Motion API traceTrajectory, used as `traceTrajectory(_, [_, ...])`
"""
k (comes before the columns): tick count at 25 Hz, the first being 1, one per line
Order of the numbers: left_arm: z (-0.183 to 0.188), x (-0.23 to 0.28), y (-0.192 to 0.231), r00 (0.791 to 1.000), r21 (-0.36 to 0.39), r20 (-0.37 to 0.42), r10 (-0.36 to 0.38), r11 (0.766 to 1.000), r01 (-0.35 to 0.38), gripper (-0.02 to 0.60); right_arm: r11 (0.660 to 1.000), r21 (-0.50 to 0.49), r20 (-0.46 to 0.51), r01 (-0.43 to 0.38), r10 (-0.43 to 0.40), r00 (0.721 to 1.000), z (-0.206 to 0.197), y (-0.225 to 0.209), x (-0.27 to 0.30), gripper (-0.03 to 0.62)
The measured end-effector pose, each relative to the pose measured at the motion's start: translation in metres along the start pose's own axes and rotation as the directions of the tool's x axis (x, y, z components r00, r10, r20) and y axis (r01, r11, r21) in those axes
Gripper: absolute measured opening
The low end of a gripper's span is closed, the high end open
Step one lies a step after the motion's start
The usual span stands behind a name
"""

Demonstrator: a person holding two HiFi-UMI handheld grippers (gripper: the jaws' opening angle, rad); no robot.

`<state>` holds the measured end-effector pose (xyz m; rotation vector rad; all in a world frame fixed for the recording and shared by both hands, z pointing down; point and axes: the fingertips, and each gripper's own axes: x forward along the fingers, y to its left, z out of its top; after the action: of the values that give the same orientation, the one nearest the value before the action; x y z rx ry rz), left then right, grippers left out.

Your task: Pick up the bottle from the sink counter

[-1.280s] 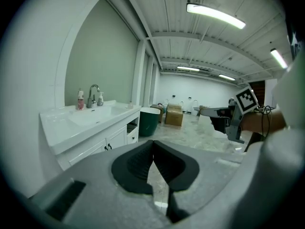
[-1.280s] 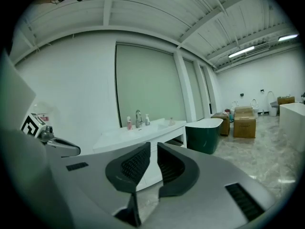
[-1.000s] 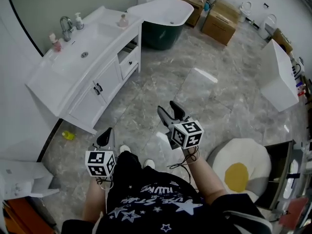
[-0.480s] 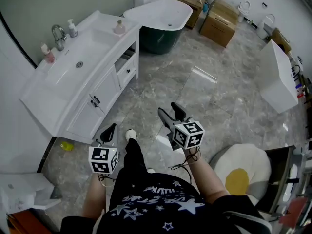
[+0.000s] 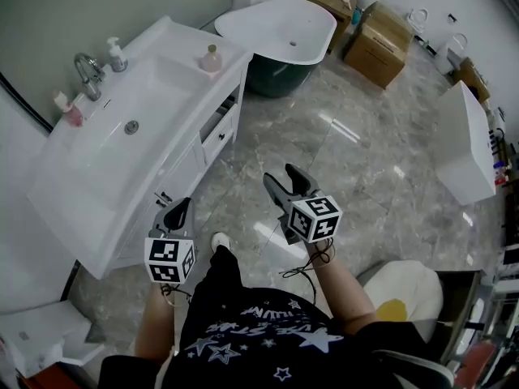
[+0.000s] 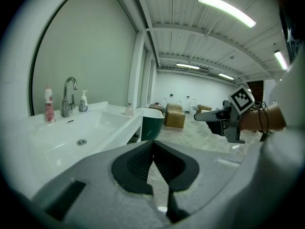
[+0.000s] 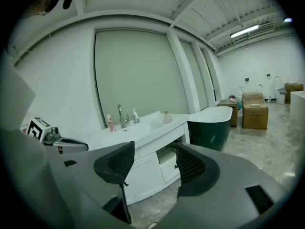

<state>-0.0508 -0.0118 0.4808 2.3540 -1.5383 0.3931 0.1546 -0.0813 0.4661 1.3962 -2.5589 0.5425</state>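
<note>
Sink counter point(image 5: 97, 177) nearer; peach bottle point(image 5: 212, 57) well ahead of right hand-held gripper point(image 5: 284, 181).

left gripper point(image 5: 180, 210): low, jaws seemingly together | right gripper point(image 5: 289, 178): forward, jaws wide apart, empty

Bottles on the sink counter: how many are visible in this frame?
3. A pink bottle and a white pump bottle flank the faucet; a squat pinkish bottle stands at the counter's end nearest the bathtub. None appears hidden.
</note>
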Motion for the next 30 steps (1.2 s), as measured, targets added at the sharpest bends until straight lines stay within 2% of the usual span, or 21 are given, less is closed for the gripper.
traceTrajectory(5, [0.032,0.04,0.057,1.0,-0.009,0.014,0.014,1.0,-0.014,0.018,1.0,-0.02,-0.017,-0.01,0.01,1.0,0.033,-0.004,0.069,0.261])
traceTrajectory(13, [0.052,0.077,0.124,0.999,-0.039,0.026,0.028,0.999,-0.027,0.018,0.998,-0.062,-0.012,-0.015,0.014,1.0,0.072,0.0,0.148,0.262])
traceTrajectory(22, [0.072,0.108,0.155,0.997,-0.06,0.043,0.06,0.997,-0.057,0.018,0.995,-0.092,-0.013,-0.039,0.038,0.999,0.098,-0.009,0.204,0.262])
traceTrajectory(30, [0.101,0.165,0.179,0.989,-0.07,0.031,0.142,0.988,-0.139,0.018,0.983,-0.154,-0.026,-0.105,0.102,0.994,0.134,-0.048,0.312,0.259])
